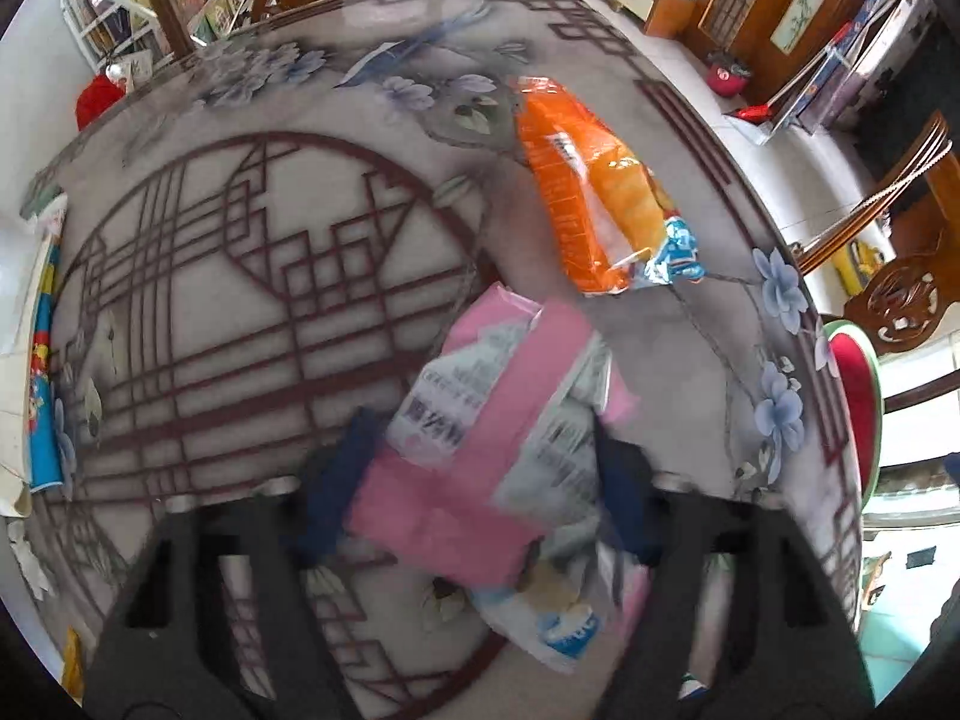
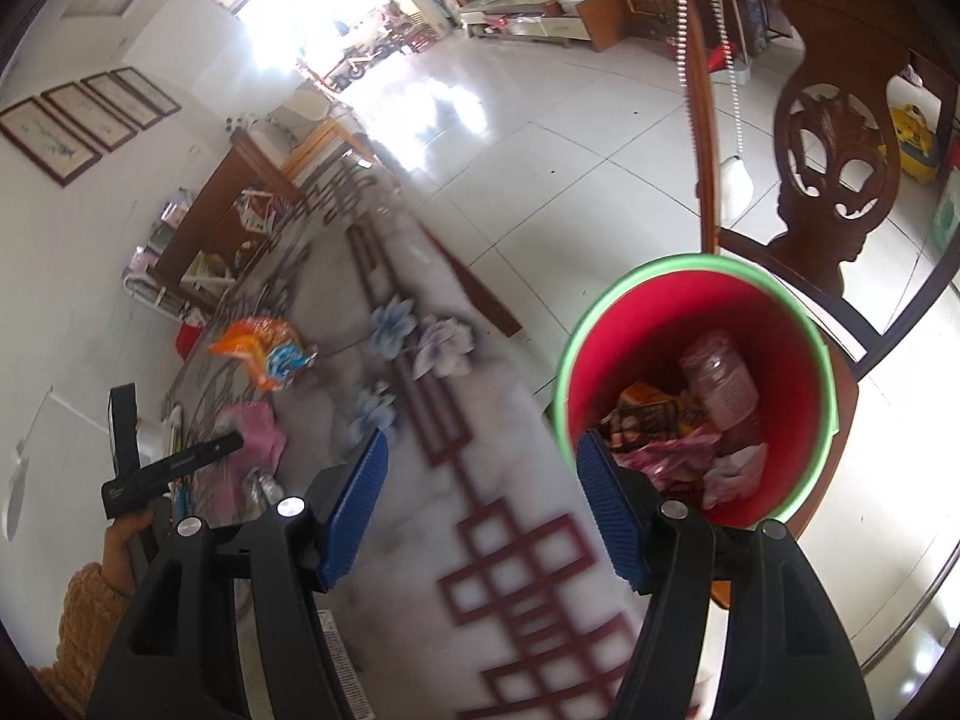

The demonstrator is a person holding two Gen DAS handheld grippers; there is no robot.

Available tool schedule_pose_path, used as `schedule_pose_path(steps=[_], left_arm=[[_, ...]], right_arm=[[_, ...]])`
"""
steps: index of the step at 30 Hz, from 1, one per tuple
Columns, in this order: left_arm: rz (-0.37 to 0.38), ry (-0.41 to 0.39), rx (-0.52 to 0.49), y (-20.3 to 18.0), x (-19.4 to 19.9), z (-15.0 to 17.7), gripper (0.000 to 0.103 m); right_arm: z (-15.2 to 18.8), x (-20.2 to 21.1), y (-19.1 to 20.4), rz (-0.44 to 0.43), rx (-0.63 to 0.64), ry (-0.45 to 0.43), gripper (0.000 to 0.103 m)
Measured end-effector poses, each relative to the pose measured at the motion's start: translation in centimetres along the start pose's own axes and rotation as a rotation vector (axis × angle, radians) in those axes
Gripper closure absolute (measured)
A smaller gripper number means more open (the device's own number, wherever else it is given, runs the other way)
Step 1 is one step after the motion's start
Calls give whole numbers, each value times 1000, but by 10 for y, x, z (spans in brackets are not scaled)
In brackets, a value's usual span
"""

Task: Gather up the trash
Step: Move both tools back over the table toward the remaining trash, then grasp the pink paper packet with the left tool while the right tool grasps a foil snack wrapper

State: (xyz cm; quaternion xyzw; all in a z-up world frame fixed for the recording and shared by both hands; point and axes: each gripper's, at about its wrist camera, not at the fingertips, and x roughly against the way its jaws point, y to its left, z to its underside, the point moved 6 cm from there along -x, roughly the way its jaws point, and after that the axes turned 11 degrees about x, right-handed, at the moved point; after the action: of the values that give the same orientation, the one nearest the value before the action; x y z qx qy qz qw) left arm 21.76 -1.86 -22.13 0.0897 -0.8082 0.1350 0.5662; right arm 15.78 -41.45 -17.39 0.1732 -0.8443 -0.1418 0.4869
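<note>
A crumpled pink wrapper (image 1: 480, 438) and orange snack bag (image 1: 591, 192) lie apart on the table.

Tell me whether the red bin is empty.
No, the red bin already holds several wrappers and a crumpled plastic bottle.

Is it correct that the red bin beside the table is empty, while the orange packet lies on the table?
Not quite. The right wrist view shows the red bin already holding wrappers and other trash. The orange packet does lie on the table.
</note>
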Motion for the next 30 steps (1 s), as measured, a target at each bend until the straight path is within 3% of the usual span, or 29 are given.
schedule_pose_path(steps=[3,16,21,27,30], left_arm=[[49,-14,29,17,9,7,56],[109,-47,149,109,61,75,57],[128,-43,183,133,67,96,57],[161,-47,177,139,68,103,57],[176,-47,168,140,67,102,57]], right_arm=[[9,-7,24,-3,16,15,39],[34,-85,165,-87,155,133,37],[39,-128,207,-74,210,179,25],[36,-174,233,-39,140,213,25],[35,-182,244,23,188,197,25]])
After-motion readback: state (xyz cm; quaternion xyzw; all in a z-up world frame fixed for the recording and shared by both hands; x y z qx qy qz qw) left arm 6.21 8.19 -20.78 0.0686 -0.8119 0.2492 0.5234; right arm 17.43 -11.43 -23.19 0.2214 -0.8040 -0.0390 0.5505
